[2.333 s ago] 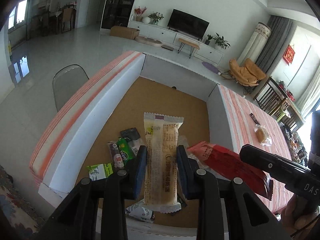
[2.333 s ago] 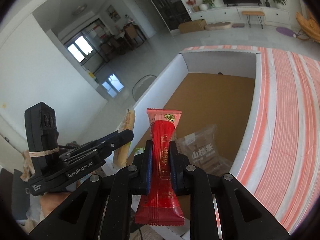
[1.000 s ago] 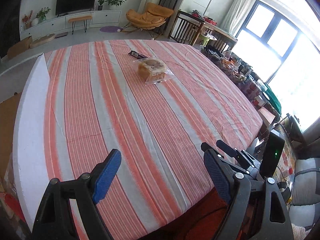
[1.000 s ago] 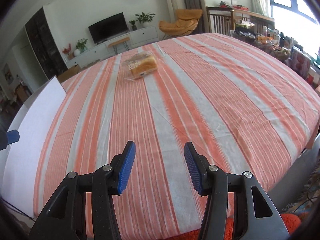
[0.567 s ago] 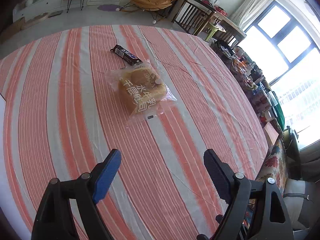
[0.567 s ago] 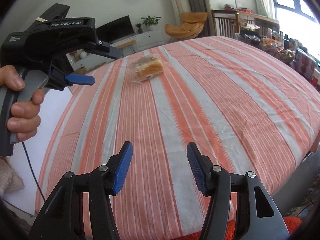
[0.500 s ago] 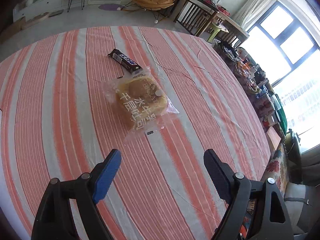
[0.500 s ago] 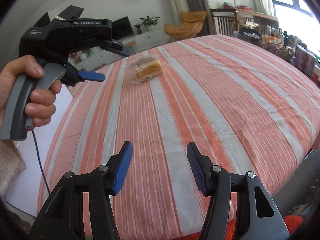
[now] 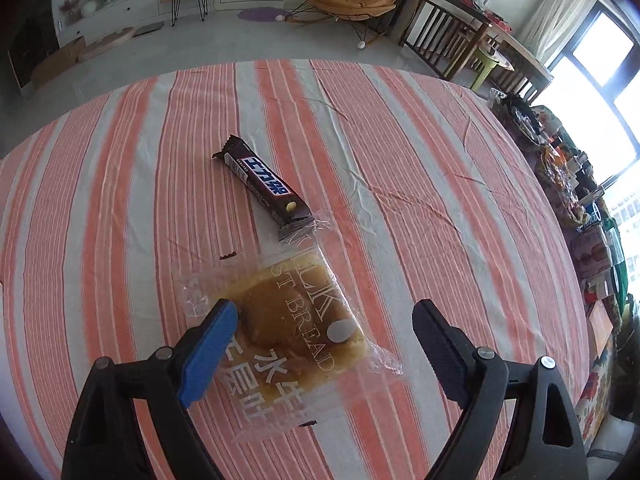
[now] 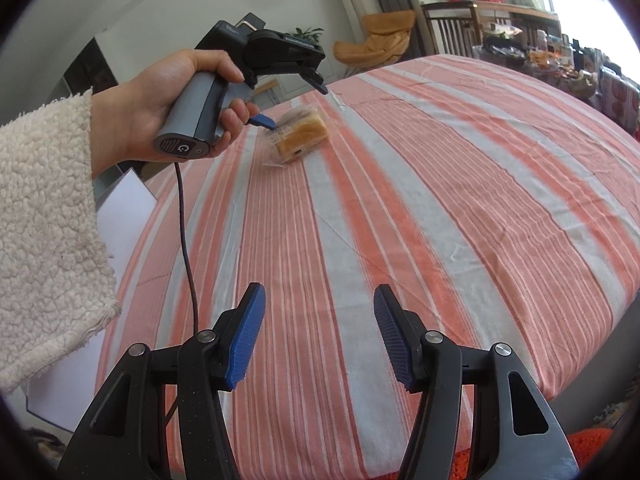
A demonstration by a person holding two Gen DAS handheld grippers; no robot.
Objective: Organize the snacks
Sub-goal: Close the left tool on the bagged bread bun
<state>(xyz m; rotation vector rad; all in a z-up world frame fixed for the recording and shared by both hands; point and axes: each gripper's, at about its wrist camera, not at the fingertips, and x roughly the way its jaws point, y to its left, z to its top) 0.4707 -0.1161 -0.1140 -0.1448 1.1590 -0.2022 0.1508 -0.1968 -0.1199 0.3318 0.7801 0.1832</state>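
Observation:
A bread bun in a clear wrapper [image 9: 296, 332] lies on the striped tablecloth [image 9: 400, 140]. A dark chocolate bar [image 9: 264, 184] lies just beyond it, touching the wrapper's far corner. My left gripper [image 9: 324, 344] is open and hangs right over the bun, jaws on either side of it. In the right wrist view the left gripper [image 10: 296, 100] is over the bun [image 10: 300, 138]. My right gripper [image 10: 320, 332] is open and empty above the near part of the table.
A white box flap [image 10: 124, 216] stands at the table's left edge. The table's right edge [image 10: 624, 300] drops off near my right gripper. Chairs and a cluttered side table [image 9: 576, 184] stand beyond the far right.
Both grippers let go of their snacks at the box and swung over the table. My left gripper has moved in over the bun.

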